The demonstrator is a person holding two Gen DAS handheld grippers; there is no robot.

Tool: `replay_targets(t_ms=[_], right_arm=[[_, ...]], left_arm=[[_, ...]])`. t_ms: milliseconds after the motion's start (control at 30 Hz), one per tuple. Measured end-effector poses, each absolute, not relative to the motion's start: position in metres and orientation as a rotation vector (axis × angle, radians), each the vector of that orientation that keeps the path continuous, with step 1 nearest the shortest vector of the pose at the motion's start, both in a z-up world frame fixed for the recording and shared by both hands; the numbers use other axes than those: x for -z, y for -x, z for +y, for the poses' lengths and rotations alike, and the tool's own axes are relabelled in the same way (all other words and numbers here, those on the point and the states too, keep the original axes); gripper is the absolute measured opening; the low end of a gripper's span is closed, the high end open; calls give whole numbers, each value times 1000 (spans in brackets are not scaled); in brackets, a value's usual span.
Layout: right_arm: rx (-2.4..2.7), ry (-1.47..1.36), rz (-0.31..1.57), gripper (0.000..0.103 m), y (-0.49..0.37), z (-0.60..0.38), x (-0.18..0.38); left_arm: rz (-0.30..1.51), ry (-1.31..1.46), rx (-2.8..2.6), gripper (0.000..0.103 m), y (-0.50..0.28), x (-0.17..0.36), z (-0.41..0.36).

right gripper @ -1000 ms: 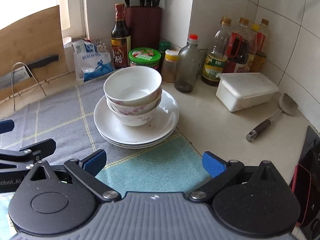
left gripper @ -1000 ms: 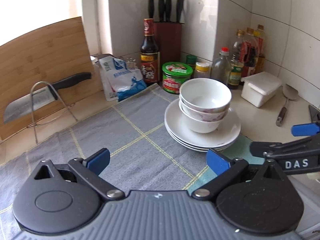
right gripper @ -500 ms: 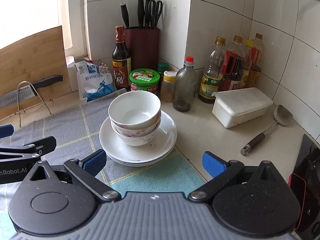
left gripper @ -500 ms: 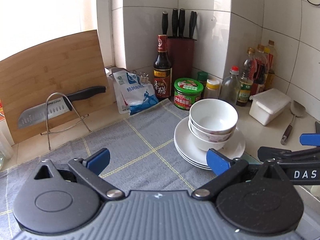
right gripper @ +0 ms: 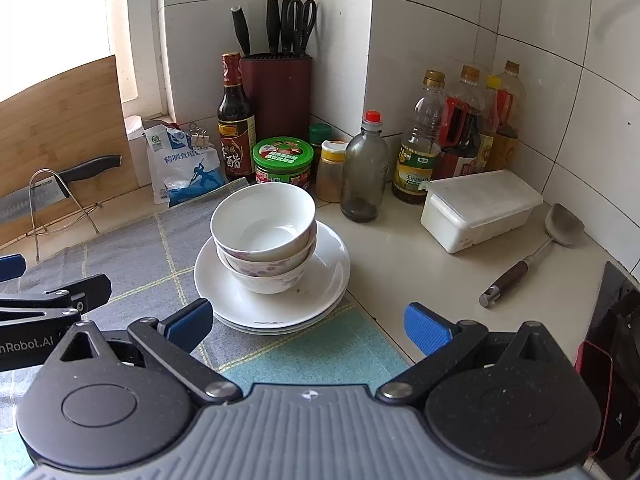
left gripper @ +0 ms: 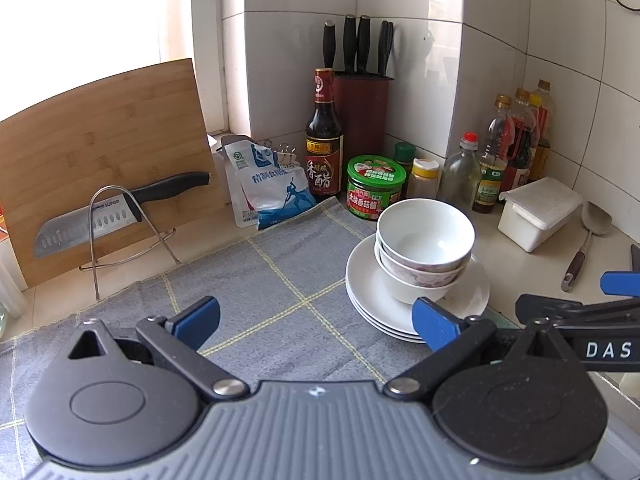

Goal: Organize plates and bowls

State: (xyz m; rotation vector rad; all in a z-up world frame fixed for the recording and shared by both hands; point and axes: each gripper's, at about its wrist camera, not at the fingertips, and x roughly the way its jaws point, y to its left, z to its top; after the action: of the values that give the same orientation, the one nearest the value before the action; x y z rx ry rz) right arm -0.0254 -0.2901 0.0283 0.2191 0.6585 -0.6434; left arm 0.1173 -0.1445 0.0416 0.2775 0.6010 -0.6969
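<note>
A stack of white bowls (left gripper: 425, 240) (right gripper: 264, 228), the lower ones with a pink flower pattern, stands on a stack of white plates (left gripper: 368, 300) (right gripper: 328, 280) on a grey checked cloth (left gripper: 260, 280) (right gripper: 132, 256). My left gripper (left gripper: 316, 318) is open and empty, above the cloth just left of and before the plates. My right gripper (right gripper: 308, 320) is open and empty, just before the plates' near rim. Each gripper shows at the edge of the other's view.
Behind the stack stand a green-lidded jar (right gripper: 282, 162), a vinegar bottle (right gripper: 235, 120), a knife block (right gripper: 276, 92), a salt bag (right gripper: 180, 164) and several bottles (right gripper: 460, 132). A white lidded box (right gripper: 480, 208) and a ladle (right gripper: 532, 248) lie to the right. A cutting board (left gripper: 100, 152) and a knife on a rack (left gripper: 112, 216) stand left.
Both grippers have drawn back and up from the stack, so the bowls and plates look smaller and farther. Both stay open. The dishes have not moved.
</note>
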Motion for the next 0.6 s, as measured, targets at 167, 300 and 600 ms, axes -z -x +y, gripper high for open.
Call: replay_targets(t_ms=[167,300,600], right_arm=[[653,-215,656,103,26,-290,-29],[655,-215,652,103,26,-290,-30],[660,-205,647,103,26,-289,-33]], left_arm=[[597,-281,697,102,-117,-42,-146],[595,-283,699,102,-117,-43,-145],[592,-278,695,101,-116,-46,-146]])
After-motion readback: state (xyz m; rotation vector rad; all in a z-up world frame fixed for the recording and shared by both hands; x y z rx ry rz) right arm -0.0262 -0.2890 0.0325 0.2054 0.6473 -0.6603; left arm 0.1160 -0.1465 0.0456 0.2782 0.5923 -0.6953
